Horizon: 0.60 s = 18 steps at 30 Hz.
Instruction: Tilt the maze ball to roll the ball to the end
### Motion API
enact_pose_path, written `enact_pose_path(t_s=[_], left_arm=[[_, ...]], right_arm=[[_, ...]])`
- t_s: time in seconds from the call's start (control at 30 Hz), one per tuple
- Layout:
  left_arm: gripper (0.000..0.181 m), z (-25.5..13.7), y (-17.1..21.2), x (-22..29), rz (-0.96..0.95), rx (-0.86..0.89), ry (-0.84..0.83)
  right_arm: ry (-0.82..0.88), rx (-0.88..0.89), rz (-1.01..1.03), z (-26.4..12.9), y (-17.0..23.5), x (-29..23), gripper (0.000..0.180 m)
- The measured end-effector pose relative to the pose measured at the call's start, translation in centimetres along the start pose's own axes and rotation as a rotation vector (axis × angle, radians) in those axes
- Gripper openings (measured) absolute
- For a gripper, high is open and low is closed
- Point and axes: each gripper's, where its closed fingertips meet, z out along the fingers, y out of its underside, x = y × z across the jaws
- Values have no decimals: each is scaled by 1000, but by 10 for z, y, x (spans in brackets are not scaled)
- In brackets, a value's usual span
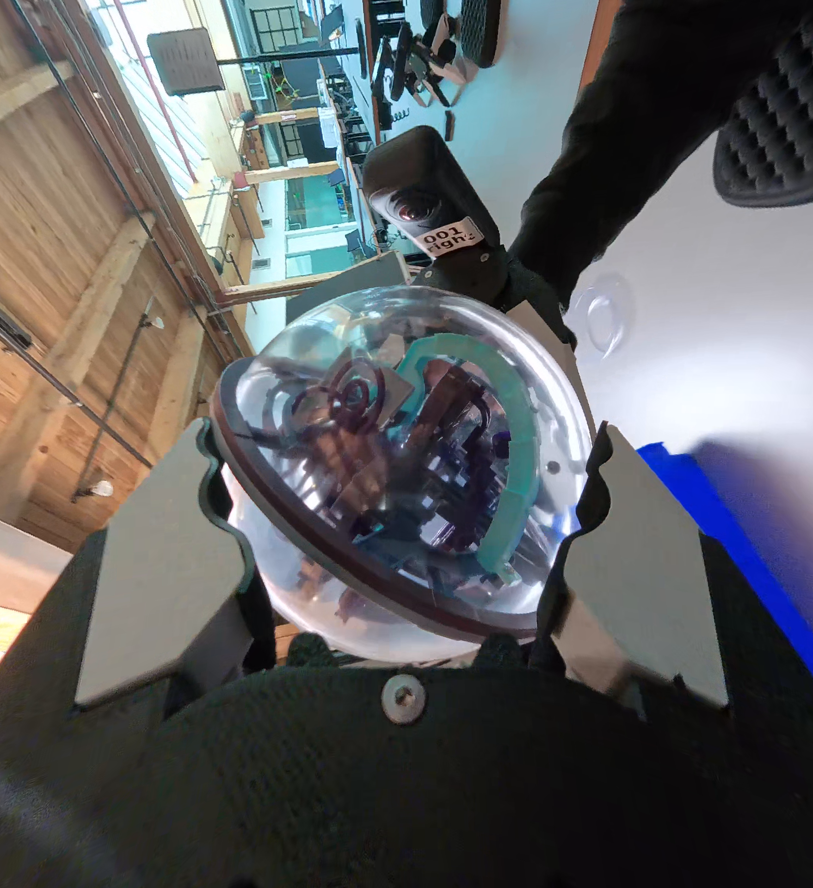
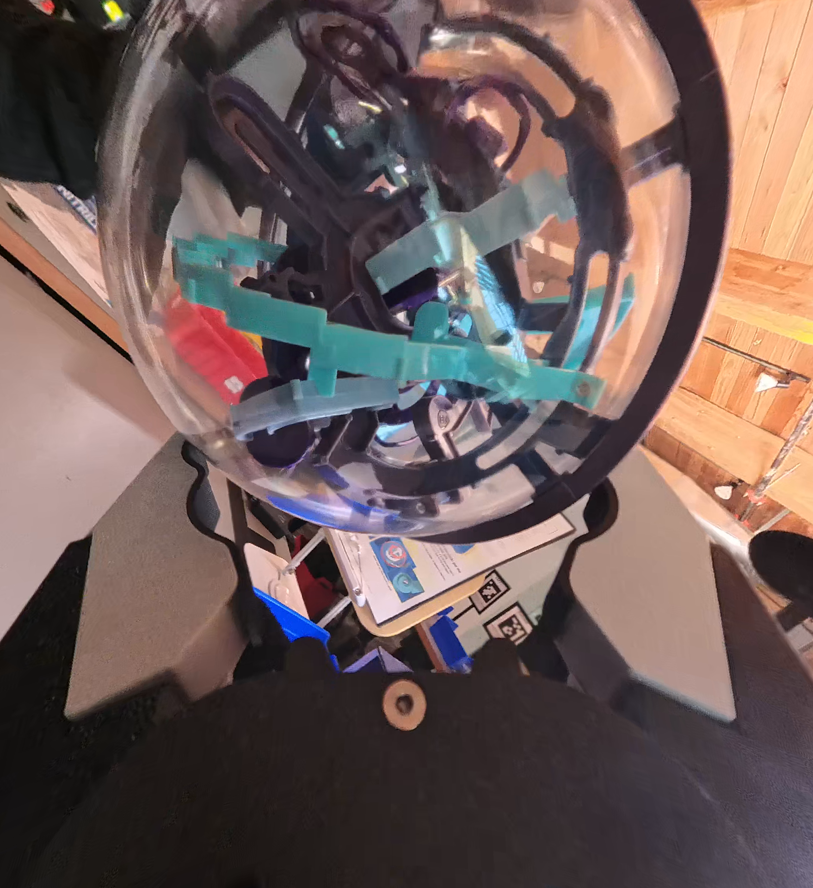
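Maze ball (image 1: 400,461), a clear plastic sphere girdled by a dark equatorial band, cradled between the grey scalloped fingers (image 1: 169,543) of the left gripper (image 1: 397,485), jaws clenched on the shell at both flanks. Held aloft, off any surface, with the band running slantwise across the span of the fingers, tilted rather than level. Opposite side taken by the right gripper (image 2: 400,490), its grey fingers (image 2: 154,576) pressing the lower curve of the sphere and the band's edge, so grasping too, though closer to the tips. Both grippers equally near, facing one another across the globe; black camera housing (image 1: 424,192) of the right one visible just beyond the sphere. Inside: teal plastic tracks (image 2: 347,336), stepped and ribbed, a teal arc (image 1: 505,432), dark purple spirals, black struts. Shell glossy, smooth, likely slippery under a loose pinch. Small rolling ball not surely picked out amid blur and reflections. Judged mid-tilt; next turn likely to depend on rotating both wrists together about the axis between the two grips.
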Motion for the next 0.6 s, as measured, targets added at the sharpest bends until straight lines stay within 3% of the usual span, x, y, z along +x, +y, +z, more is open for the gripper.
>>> enact_pose_path(t_s=[0.6], left_arm=[[147, -32, -24, -62, -73, 246, -435]], right_arm=[[-288, -159, -232, 1, -72, 44, 152]])
